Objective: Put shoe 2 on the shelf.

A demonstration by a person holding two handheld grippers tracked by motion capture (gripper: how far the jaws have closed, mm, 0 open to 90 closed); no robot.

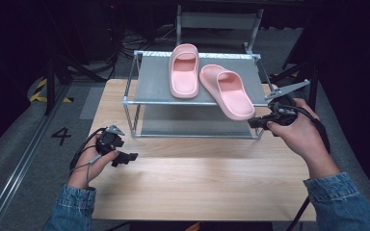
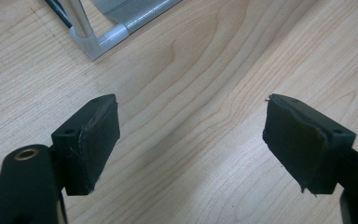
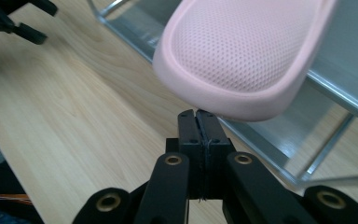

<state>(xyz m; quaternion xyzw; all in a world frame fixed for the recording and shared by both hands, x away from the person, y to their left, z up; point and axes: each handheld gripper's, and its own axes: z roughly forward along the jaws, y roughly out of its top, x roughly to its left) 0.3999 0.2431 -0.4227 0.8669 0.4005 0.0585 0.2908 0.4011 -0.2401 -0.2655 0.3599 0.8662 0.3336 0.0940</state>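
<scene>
The left gripper (image 1: 125, 158) rests low over the table (image 1: 197, 183), near the rack's front left corner, its jaws spread wide with only bare wood between them. On the rack's (image 1: 139, 99) top shelf lie two pink slippers: the left slipper (image 1: 184, 70) sits fully on the shelf, while the right slipper (image 1: 227, 91) lies angled, its heel overhanging the front edge. The right gripper (image 1: 257, 122) has its jaws pressed together, empty, tips just under that heel (image 3: 233, 100).

The bench (image 1: 197, 178) is brightly lit from above; surroundings lie dark. The high view is soft, the right gripper view's near edges blurred.
</scene>
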